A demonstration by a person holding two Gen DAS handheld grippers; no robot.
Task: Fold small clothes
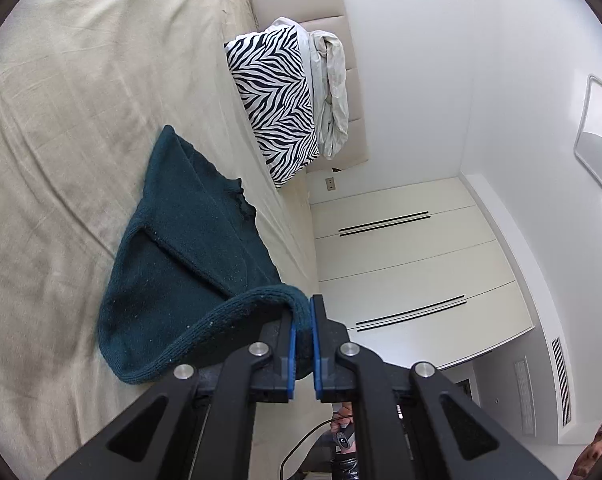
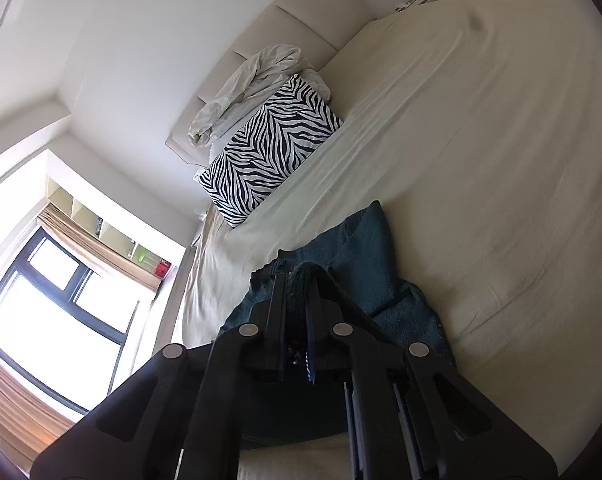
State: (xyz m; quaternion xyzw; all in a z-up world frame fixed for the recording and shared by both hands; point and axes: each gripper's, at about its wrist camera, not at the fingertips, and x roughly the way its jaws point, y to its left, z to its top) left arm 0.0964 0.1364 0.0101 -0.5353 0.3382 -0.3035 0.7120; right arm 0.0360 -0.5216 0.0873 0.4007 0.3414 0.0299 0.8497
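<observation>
— Bedroom, pale walls, wide bed (image 1: 61, 128) under a cream sheet, zebra pillow (image 1: 275, 108) and a crumpled white cover (image 1: 333, 96) up by the headboard. Wardrobe doors (image 1: 413, 264) off to one side, window (image 2: 53, 304) to the other.

— And the clothing?

— Dark teal knitted sweater (image 1: 189, 240), lying on the sheet near the bed's edge, well apart from the pillow. Mostly flat, one sleeve laid across the body, hem edge curling up off the sheet.

— Left tool (image 1: 303, 316)?

— Clamped on the thick ribbed edge of the sweater, knit pinched between the blue pads (image 1: 292, 344), that edge lifted off the bed.

— Right tool (image 2: 299, 280)?

— Also closed on teal knit, a bunched ridge held between the two black fingers, rest of the sweater (image 2: 365, 248) spread beneath and beyond.

— How far along, then?

— Partway, by the look of it. Seemingly one sleeve already turned in; no neat rectangle yet. Both corners gripped and raised, likely mid-fold, ready to carry the lower part over the upper.

— What remains?

— Laying the lifted edge down over the body, squaring it up, then letting go. Other garments: none visible, so hard to say whether more wait out of view.
</observation>
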